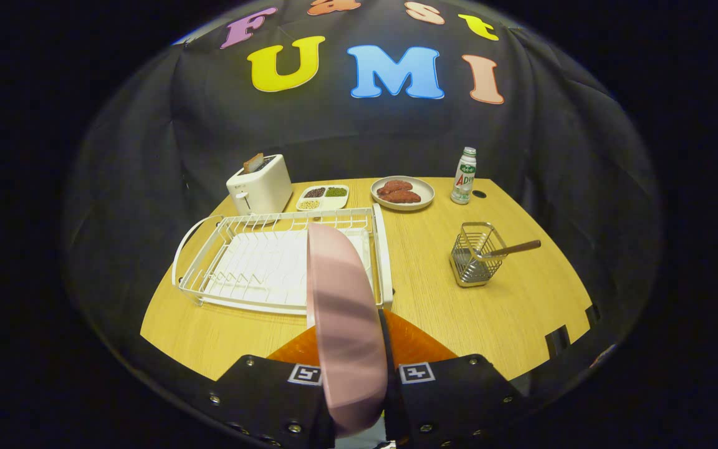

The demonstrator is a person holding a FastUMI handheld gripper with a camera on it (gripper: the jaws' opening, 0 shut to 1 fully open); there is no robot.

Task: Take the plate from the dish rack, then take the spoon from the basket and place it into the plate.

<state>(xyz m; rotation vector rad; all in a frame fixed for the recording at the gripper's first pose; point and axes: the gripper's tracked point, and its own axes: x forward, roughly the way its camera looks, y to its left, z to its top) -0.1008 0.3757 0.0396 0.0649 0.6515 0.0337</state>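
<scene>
A pink plate [343,318] stands on edge between my fingers, and my gripper [359,374] is shut on its rim, holding it above the table in front of the white wire dish rack [240,262]. The rack lies just beyond the fingers to the left, with no other dishes in it. To the right stands a small metal wire basket [474,255] with the spoon [512,249] leaning out of it, its brown handle pointing right. The plate hides part of the rack's right end.
Behind the rack stand a white toaster [260,184], a divided tray of beans [323,196] and a plate of reddish food [402,192]. A small bottle [464,176] stands at the back right. An orange mat [415,343] lies under the fingers on the wooden table [521,312].
</scene>
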